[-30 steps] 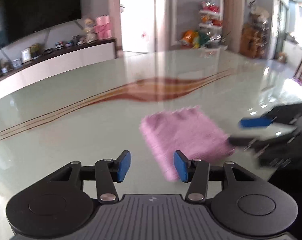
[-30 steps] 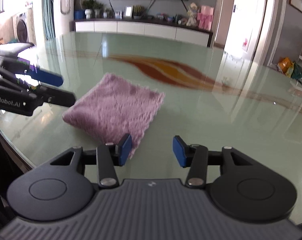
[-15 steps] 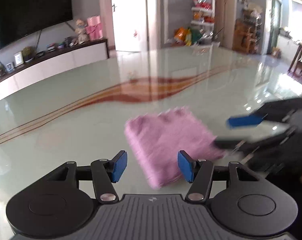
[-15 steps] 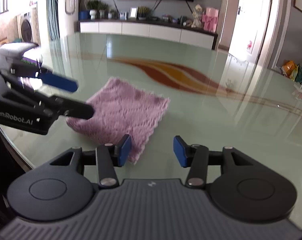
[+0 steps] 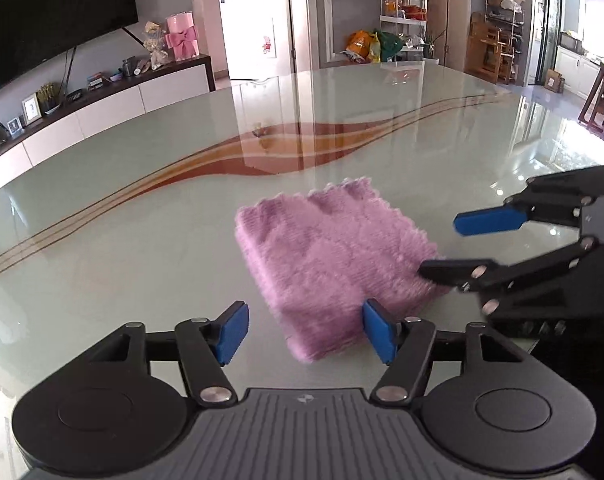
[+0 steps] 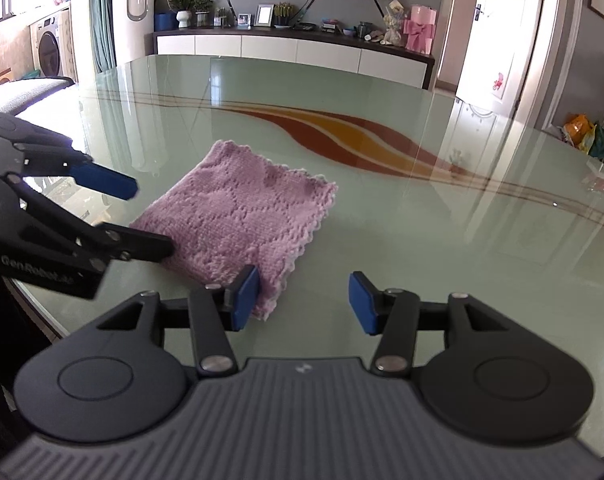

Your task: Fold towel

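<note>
pink towel (image 6: 238,220) lies already folded to a small square on the glass table (image 6: 422,240), l gripper (image 5: 304,330) opening w/ nothing pinched at its 6 o'clock corner, r gripper (image 6: 304,298) agape & empty by its 5 o'clock corner, so prob next: grab an edge for another fold.

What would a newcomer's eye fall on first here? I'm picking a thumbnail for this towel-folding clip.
The folded pink towel stands out first, lying near the front edge of the glossy green glass table with its red and orange swirl. Next come the blue-padded grippers flanking it: the left gripper, its jaws opening with the towel's near corner between them, and the right gripper, open at the other side.
</note>
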### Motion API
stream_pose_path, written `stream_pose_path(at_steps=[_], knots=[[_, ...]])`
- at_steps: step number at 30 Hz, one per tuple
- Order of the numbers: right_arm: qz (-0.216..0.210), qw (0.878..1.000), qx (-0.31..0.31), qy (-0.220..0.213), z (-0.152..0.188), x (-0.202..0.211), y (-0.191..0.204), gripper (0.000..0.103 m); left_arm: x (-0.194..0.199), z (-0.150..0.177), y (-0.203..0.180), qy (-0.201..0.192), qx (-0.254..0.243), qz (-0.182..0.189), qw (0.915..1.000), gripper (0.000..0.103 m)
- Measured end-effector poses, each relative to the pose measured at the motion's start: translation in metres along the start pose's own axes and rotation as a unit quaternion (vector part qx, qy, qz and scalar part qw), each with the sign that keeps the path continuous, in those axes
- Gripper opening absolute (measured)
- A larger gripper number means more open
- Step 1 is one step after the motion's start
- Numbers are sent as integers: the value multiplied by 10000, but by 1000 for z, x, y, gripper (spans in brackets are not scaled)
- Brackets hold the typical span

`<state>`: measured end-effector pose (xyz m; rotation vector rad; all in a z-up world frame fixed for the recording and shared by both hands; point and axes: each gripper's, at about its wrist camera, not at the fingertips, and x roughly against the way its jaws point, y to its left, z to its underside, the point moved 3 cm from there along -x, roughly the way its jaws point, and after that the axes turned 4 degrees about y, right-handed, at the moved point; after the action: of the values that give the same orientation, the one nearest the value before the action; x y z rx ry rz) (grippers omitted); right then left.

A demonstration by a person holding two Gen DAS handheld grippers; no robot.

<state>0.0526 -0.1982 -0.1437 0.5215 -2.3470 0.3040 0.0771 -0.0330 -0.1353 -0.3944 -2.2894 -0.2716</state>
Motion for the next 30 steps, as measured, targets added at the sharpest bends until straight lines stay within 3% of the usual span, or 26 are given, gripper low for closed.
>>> stream_pose_path(at_steps=[6,12,16,19,23,26,30], knots=[[-15,10000,15,14,0,1,-2,50,12,3,17,25,301,-97,9995,67],[-3,10000,19,18,0,2,-2,50,19,-17,4,-284,241,46,9993,67],[-15,10000,-3,33,0,2,-2,50,-5,-13,-1,-17,20,-124,9999,67],[-24,10000,-30,34,-1,2,-4,52,-1,-7,9,-37,309,-30,9995,70],[-43,10000,-28,42,-3,2,-4,54,8,0,24,-17,433,-221,9988,70],[-64,10000,23,-66,-14,5,-4,53,20,-9,27,-262,491,-346,9979,63],[89,9995,79,-281,-36,-3,-7,53,18,-36,25,-525,402,-230,9975,63]])
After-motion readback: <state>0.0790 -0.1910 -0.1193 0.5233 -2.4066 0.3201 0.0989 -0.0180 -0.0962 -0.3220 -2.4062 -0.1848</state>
